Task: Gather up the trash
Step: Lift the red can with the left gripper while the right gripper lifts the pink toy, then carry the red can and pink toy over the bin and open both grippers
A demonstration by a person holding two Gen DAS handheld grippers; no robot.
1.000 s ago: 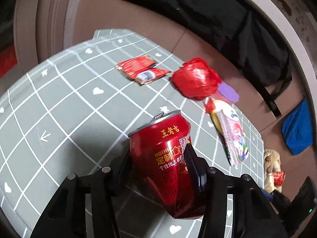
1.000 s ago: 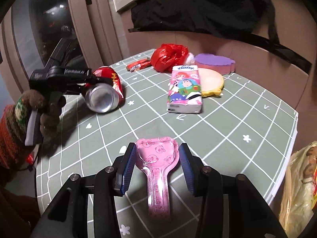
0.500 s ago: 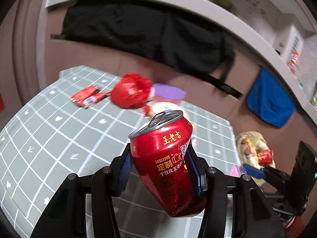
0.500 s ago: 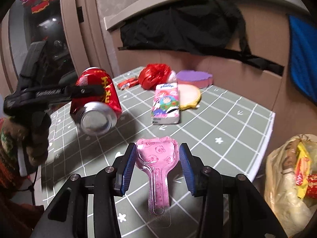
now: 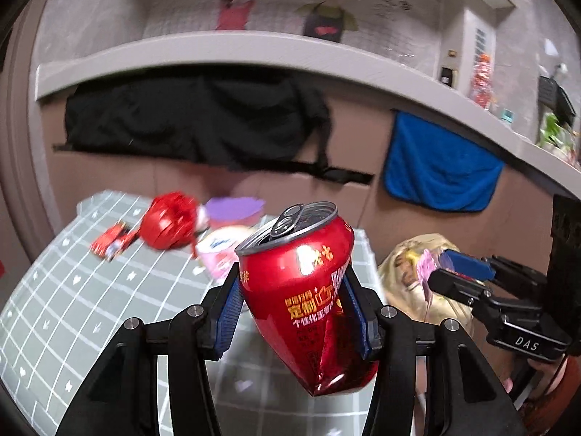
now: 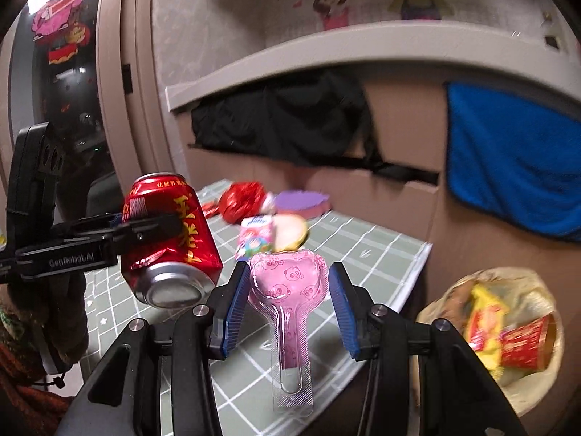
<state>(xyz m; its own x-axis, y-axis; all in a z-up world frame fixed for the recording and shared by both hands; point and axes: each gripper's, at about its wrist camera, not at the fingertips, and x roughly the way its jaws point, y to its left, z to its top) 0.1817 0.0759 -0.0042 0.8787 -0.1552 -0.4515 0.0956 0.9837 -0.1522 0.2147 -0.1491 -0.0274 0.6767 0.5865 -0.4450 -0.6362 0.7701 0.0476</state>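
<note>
My left gripper [image 5: 294, 309] is shut on a dented red drink can [image 5: 308, 305] and holds it in the air above the table's right part; the can also shows in the right wrist view [image 6: 169, 239]. My right gripper [image 6: 288, 298] is shut on a pink heart-shaped plastic lollipop wrapper [image 6: 288, 290], held up near the table's right edge. A yellowish trash bag [image 6: 508, 330] with wrappers inside sits low beside the table, to the right; it also shows in the left wrist view [image 5: 410, 272].
On the grey grid table [image 5: 72, 290] lie a crumpled red bag [image 5: 167, 225], red sachets [image 5: 110, 241], a purple pad [image 5: 232, 209], a tissue pack [image 6: 256, 239] and a round yellow pad [image 6: 290, 232]. Black cloth [image 5: 189, 127] and blue towel [image 5: 439, 170] hang behind.
Both grippers have risen and swung right toward the trash bag, each keeping its load. The table has dropped lower in both views.
</note>
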